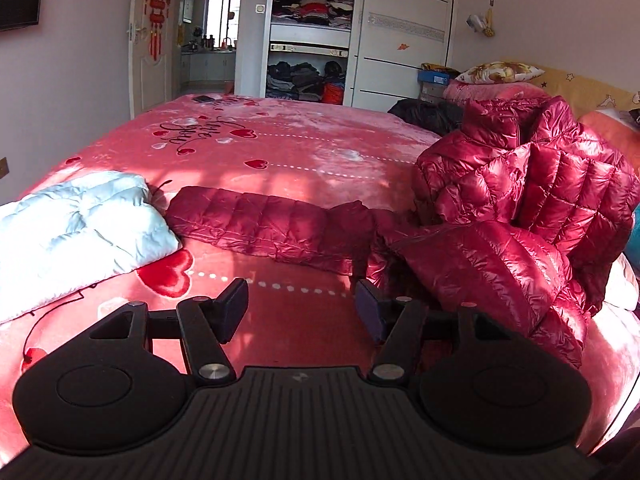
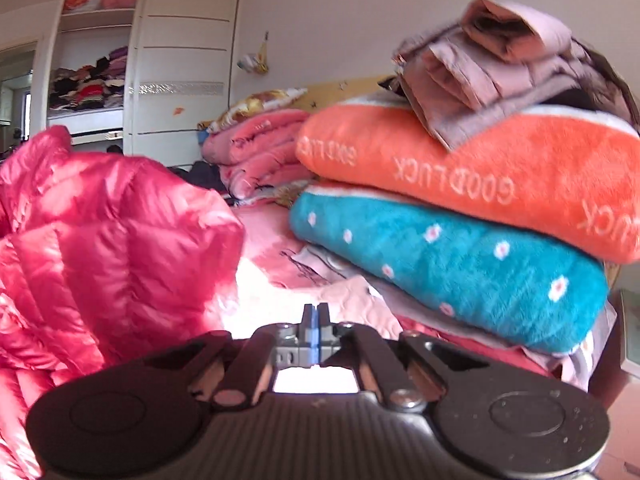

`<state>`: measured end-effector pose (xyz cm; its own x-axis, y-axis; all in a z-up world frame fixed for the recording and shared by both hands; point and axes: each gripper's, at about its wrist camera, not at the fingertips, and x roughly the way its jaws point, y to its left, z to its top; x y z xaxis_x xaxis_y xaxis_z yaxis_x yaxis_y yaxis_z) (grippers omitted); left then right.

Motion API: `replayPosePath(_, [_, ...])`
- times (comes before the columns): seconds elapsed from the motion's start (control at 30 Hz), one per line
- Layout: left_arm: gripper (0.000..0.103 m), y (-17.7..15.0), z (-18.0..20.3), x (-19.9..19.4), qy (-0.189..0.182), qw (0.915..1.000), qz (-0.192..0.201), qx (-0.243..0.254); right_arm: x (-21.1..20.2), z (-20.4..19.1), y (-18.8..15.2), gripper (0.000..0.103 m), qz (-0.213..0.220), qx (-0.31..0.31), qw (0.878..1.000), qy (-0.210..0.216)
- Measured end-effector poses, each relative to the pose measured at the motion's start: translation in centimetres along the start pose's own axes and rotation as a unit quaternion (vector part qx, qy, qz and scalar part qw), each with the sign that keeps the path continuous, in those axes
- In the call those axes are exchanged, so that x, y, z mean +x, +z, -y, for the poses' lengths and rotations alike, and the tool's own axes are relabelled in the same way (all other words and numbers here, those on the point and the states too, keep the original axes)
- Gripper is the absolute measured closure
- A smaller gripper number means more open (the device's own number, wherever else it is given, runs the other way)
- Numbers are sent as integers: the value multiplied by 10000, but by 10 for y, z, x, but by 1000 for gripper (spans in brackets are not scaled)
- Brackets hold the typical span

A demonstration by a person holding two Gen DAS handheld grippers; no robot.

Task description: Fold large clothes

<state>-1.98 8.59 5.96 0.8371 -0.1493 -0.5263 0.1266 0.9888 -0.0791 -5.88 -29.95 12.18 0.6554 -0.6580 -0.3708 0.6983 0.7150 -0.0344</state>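
A shiny dark red down jacket (image 1: 520, 184) lies crumpled on the right side of the bed, one sleeve (image 1: 272, 224) stretched left across the blanket. My left gripper (image 1: 301, 296) hovers open over the bed, just short of that sleeve, with nothing between its fingers. A pale blue-white puffy jacket (image 1: 72, 232) lies folded at the left. In the right wrist view, the same red jacket (image 2: 100, 240) fills the left side. My right gripper (image 2: 316, 312) is shut, pads pressed together and holding nothing, beside the jacket.
A pink heart-print blanket (image 1: 280, 140) covers the bed. By the headboard, an orange blanket (image 2: 500, 168) is stacked on a teal one (image 2: 460, 264), with a folded mauve garment (image 2: 500, 68) on top. Pink folded bedding (image 2: 260, 148) and an open wardrobe (image 1: 312, 40) lie beyond.
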Motion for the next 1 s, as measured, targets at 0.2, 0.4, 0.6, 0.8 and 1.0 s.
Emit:
replayPosePath(0.2, [30,1,2,62,-72,9994,-313,-145,-2,36,-41,102,-344,657,9957,547])
replayPosePath(0.4, [35,9,-21,131,-191,9912,-758,-1072,-18,21,-59,36,-385,682,9865,1439])
replayPosePath(0.6, [32,15,-28,190,-579,9797,-986,-1646,-25,-13,-59,10,-257,185,9749,2204])
replayPosePath(0.8, [32,12,-27,229,-826,9650,-1203,-2181,-10,-37,-40,1,-118,26,9720,2345])
replayPosePath(1.0, [10,14,-22,258,-1172,9548,-1058,-2519,10,-53,-18,1,9,-4,9676,2526])
